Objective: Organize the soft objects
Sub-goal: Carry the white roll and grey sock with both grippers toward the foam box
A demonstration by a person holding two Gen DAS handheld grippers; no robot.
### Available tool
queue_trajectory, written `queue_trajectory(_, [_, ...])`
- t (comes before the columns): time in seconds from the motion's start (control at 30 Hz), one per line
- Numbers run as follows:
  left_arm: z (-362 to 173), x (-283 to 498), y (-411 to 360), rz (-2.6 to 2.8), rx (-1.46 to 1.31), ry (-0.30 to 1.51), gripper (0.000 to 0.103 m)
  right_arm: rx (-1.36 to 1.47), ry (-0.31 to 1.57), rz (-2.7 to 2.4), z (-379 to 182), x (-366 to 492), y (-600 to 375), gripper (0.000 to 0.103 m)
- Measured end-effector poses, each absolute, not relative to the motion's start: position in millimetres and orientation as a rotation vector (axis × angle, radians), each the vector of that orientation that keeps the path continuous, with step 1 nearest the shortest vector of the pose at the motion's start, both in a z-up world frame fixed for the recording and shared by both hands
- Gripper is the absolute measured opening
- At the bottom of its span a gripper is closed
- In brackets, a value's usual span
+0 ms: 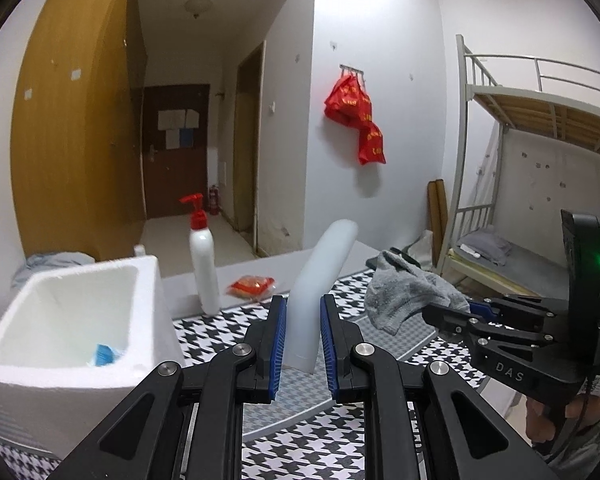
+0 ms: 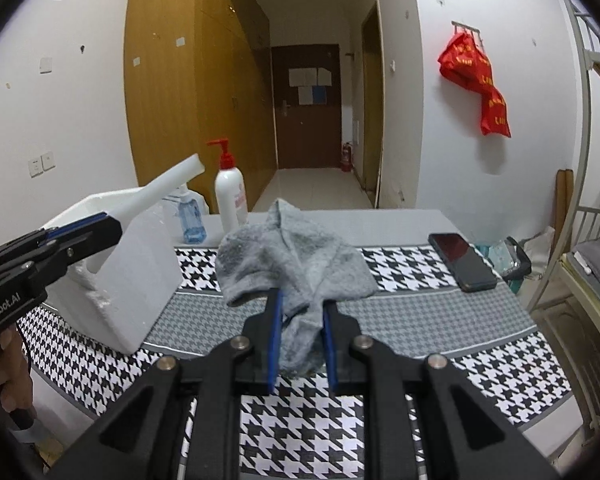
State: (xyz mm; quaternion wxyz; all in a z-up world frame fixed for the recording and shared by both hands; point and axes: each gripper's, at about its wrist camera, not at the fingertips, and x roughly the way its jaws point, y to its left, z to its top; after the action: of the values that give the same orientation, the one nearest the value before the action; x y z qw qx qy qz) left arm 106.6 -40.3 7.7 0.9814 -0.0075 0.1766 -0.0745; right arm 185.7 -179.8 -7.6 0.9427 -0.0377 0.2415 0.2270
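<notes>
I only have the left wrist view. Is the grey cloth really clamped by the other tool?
Observer: Yes, the right tool is shut on the crumpled grey cloth, bunched between its blue pads.
Operator: Anything behind the foam box?
Observer: A clear bottle of blue liquid stands behind the white foam box.
Operator: And beyond the cloth?
Observer: A black smartphone lies flat on the houndstooth tablecloth.

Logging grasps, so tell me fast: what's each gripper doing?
Left gripper: closed on white foam strip.
Right gripper: closed on grey cloth.
</notes>
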Motion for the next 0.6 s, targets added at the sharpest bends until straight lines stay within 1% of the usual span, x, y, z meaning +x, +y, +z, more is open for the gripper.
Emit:
queue_trajectory(0.3, [20, 88, -28, -0.077, 0.001, 0.312, 0.019, -0.077, 0.441, 0.511, 5, 177, -169, 0.022])
queue_trajectory(0.6, [33, 71, -14, -0.044, 0.008, 0.279, 0.019, -0.081, 0.431, 0.532, 14, 170, -157, 0.022])
